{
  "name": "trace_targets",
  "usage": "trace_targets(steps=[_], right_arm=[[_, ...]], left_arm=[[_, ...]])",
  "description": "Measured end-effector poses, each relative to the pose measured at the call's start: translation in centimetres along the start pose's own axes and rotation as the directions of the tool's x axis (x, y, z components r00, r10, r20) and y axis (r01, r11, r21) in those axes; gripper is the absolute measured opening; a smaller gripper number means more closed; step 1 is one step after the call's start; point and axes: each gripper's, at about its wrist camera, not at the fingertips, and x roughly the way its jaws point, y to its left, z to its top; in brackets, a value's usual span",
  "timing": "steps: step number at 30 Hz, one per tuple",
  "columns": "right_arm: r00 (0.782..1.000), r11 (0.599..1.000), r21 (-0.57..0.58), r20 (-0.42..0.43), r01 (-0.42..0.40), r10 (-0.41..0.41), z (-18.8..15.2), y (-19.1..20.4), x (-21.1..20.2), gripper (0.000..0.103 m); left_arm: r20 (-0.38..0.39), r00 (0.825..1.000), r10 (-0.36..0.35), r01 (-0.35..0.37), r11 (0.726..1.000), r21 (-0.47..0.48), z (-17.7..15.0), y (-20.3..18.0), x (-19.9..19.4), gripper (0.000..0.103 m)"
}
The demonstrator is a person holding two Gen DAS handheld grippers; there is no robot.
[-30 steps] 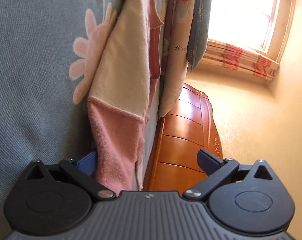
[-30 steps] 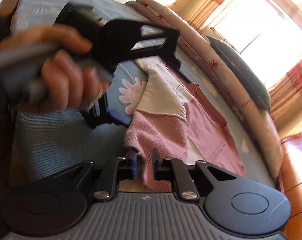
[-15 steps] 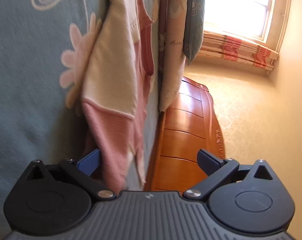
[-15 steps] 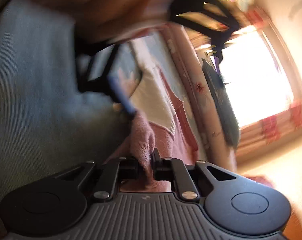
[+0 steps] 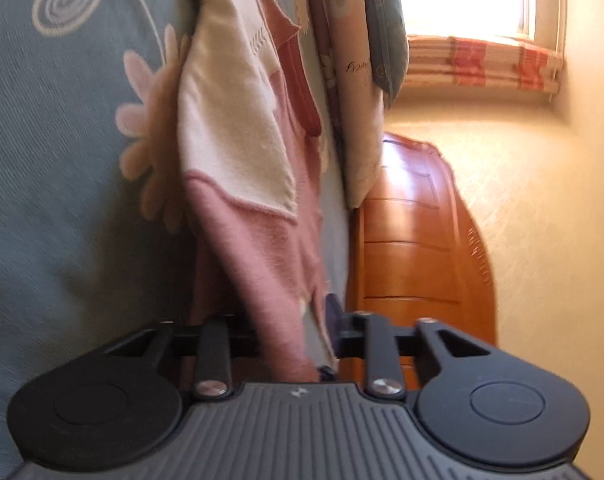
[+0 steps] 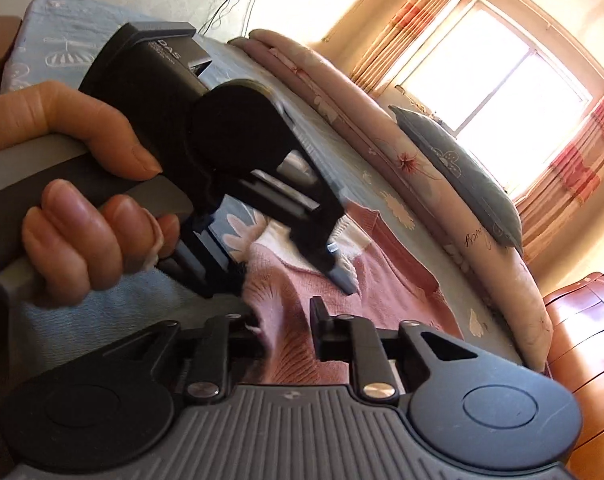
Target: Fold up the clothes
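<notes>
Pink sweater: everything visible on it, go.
The sweater is a soft fuzzy knit, pink with a cream panel and a darker ribbed neckline. It lies mostly spread on the blue flowered bedspread, with its near edge bunched and lifted. Both the left tongs and right tongs have pink fabric between their fingers; the folded quilt lies beyond it.

A home bedroom. A bed under a blue flowered sheet carries a rolled quilt and a grey pillow, with a wooden headboard at its end. Sunlight comes through a window hung with striped curtains.
</notes>
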Motion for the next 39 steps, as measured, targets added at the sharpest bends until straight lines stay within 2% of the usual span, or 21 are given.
trace_targets(steps=[2,5,8,11,13,15,18,19,21,23,24,25,28,31,33,36,37,38,39], right_arm=[[1.000,1.000,0.013,0.008,-0.005,0.005,-0.4,-0.2,-0.6,0.036],[1.000,1.000,0.022,0.018,0.000,0.000,-0.9,-0.2,-2.0,0.046],[0.999,0.998,0.054,0.017,0.033,-0.034,-1.8,-1.0,-3.6,0.046],[0.998,0.991,0.118,-0.030,0.058,-0.055,-3.0,-2.2,-4.4,0.046],[0.995,0.979,0.192,-0.081,0.071,-0.056,-4.1,-3.6,-4.4,0.046],[0.990,0.953,0.292,-0.134,0.081,-0.043,-5.5,-5.1,-4.4,0.046],[0.984,0.891,0.444,-0.180,0.090,-0.010,-8.3,-6.6,-4.1,0.046],[0.982,0.867,0.490,-0.189,0.093,0.002,-9.2,-7.0,-4.0,0.047],[0.978,0.811,0.577,-0.207,0.100,0.026,-11.1,-7.8,-3.7,0.047],[0.974,0.746,0.657,-0.222,0.109,0.053,-13.0,-8.6,-3.4,0.048],[0.971,0.710,0.695,-0.228,0.115,0.066,-14.0,-9.0,-3.2,0.048],[0.969,0.673,0.730,-0.234,0.120,0.080,-14.9,-9.4,-3.1,0.051],[0.961,0.550,0.823,-0.246,0.140,0.123,-17.7,-10.6,-2.6,0.053],[0.954,0.421,0.893,-0.249,0.159,0.167,-20.4,-11.7,-2.2,0.060],[0.958,0.423,0.897,-0.224,0.131,0.178,-20.1,-11.4,-2.5,0.062],[0.957,0.496,0.861,-0.225,0.107,0.184,-18.8,-10.2,-2.5,0.060],[0.957,0.521,0.847,-0.228,0.102,0.182,-18.5,-9.8,-2.6,0.054],[0.958,0.527,0.844,-0.225,0.100,0.179,-18.5,-9.6,-2.7,0.051],[0.959,0.530,0.842,-0.222,0.097,0.178,-18.5,-9.4,-2.8,0.040]], left_arm=[[0.007,0.999,0.034,-0.034,0.999,0.032,0.1,0.1,-1.1,0.005],[0.036,0.996,0.087,-0.089,0.994,0.066,0.6,-0.1,-2.5,0.005],[0.054,0.987,0.149,-0.154,0.982,0.112,1.3,-0.8,-3.9,0.004],[0.091,0.975,0.202,-0.215,0.962,0.169,1.8,-1.5,-5.9,0.004],[0.112,0.959,0.260,-0.277,0.940,0.198,2.2,-1.6,-7.2,0.004],[0.138,0.936,0.324,-0.348,0.911,0.221,2.7,-1.4,-8.4,0.004],[0.176,0.901,0.396,-0.428,0.879,0.212,3.5,-0.2,-9.7,0.005],[0.158,0.904,0.398,-0.425,0.881,0.207,3.7,0.3,-9.9,0.005],[0.131,0.918,0.374,-0.392,0.905,0.165,3.7,1.1,-10.0,0.006],[0.098,0.928,0.359,-0.371,0.914,0.163,3.4,1.5,-9.7,0.012],[0.090,0.928,0.363,-0.373,0.913,0.163,3.3,1.6,-9.5,0.016],[0.087,0.927,0.365,-0.374,0.912,0.165,3.1,1.8,-9.4,0.021],[0.084,0.933,0.351,-0.360,0.919,0.161,2.9,2.4,-9.4,0.025],[0.078,0.941,0.328,-0.336,0.930,0.148,2.9,2.7,-9.7,0.030],[0.081,0.939,0.335,-0.344,0.925,0.160,2.8,2.5,-9.8,0.030],[0.084,0.933,0.349,-0.359,0.909,0.213,2.3,1.4,-10.0,0.032],[0.086,0.931,0.354,-0.364,0.902,0.231,2.2,1.0,-10.1,0.032],[0.087,0.929,0.358,-0.369,0.896,0.249,2.0,0.7,-10.1,0.028],[0.089,0.928,0.363,-0.373,0.888,0.267,1.9,0.3,-10.2,0.028]])
